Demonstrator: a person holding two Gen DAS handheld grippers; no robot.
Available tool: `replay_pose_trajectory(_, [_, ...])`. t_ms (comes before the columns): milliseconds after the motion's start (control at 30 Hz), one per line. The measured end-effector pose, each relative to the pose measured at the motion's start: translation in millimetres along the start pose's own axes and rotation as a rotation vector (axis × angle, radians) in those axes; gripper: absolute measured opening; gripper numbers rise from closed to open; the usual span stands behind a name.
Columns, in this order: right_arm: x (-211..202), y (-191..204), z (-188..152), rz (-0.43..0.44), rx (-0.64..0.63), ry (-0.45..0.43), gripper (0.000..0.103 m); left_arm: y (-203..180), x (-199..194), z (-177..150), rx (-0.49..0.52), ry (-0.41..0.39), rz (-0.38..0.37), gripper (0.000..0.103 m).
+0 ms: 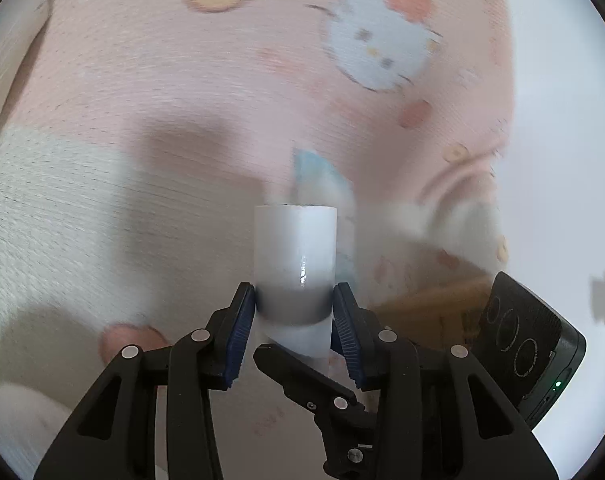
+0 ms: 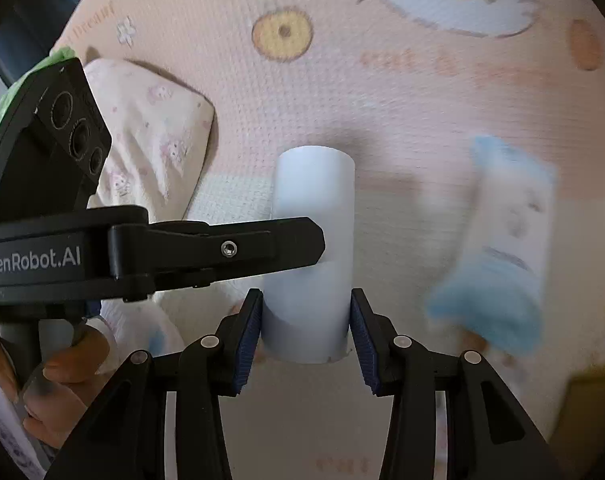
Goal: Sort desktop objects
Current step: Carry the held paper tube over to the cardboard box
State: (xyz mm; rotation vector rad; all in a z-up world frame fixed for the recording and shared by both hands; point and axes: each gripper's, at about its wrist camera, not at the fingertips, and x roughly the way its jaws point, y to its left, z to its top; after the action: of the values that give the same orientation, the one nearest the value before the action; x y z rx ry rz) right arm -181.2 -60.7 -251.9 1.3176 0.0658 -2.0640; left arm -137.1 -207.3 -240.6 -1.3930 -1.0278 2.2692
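A plain white cylinder (image 1: 294, 240) stands between the blue pads of my left gripper (image 1: 294, 292), which press on its grey-shaded lower part. My right gripper (image 2: 306, 300) is shut on the bottom end of the same white cylinder (image 2: 314, 184). In the right wrist view a black finger of the left gripper (image 2: 222, 248) crosses the cylinder at mid height. In the left wrist view, a finger of the right gripper (image 1: 302, 372) reaches in below the pads. A blurred blue and white packet (image 2: 498, 248) lies on the mat to the right.
Underneath is a pink cartoon-cat mat (image 2: 382, 80). A pale pink-printed cloth bundle (image 2: 150, 128) lies at the left. A person's hand (image 2: 62, 368) holds the left gripper's handle. The blue and white packet (image 1: 322, 180) shows behind the cylinder.
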Motion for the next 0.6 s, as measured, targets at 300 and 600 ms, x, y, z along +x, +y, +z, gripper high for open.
replay_pose_trajectory(300, [-82,-18,-13,-0.035,0.016,-0.101,0.041,-87,-22,-31,0.176,-0.034,-0.002,0.045])
replay_pose_trajectory(600, [-138,-23,-15,-0.052,0.071,-0.243,0.041,-167,-38,-41,0.327,-0.073,-0.031,0.045])
